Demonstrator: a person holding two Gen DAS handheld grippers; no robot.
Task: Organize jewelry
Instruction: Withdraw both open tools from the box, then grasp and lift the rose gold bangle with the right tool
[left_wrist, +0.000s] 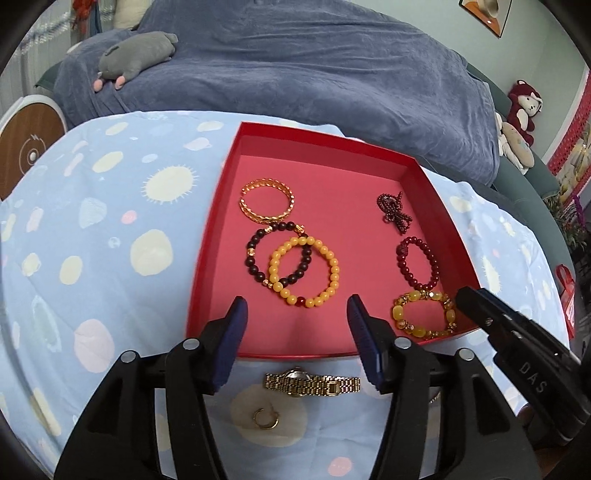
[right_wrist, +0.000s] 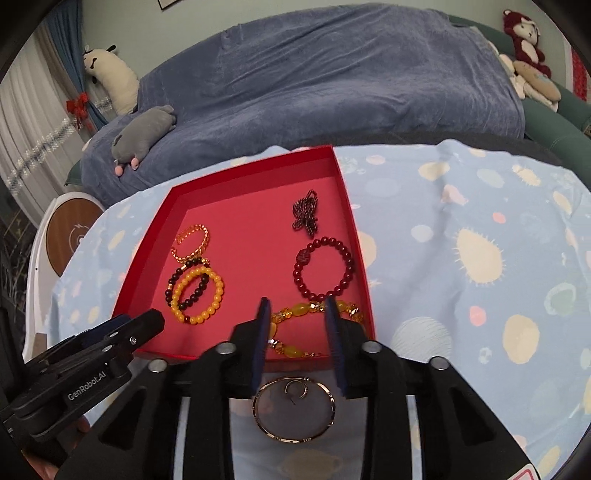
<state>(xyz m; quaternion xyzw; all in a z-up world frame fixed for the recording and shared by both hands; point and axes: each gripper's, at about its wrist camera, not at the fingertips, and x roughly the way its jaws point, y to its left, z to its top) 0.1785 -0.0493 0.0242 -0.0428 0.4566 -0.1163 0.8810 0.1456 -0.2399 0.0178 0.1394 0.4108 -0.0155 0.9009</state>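
Bench under blue spotted cloth (left_wrist: 92, 229) | red tray (left_wrist: 436, 206) holds 6 pieces | outside: watch (left_wrist: 312, 382), earring (left_wrist: 266, 419), bangle (right_wrist: 294, 409) | left tongs (left_wrist: 297, 341), right tongs (right_wrist: 297, 347) both released, empty | judged roughly two-thirds done.

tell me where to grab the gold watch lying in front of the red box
Grip the watch across its narrow metal band, just beside the dial, coming straight down from above. It lies flat and stretched sideways on the cloth, so the left hand-held gripper, open above it, could likely pinch the band's long edges.
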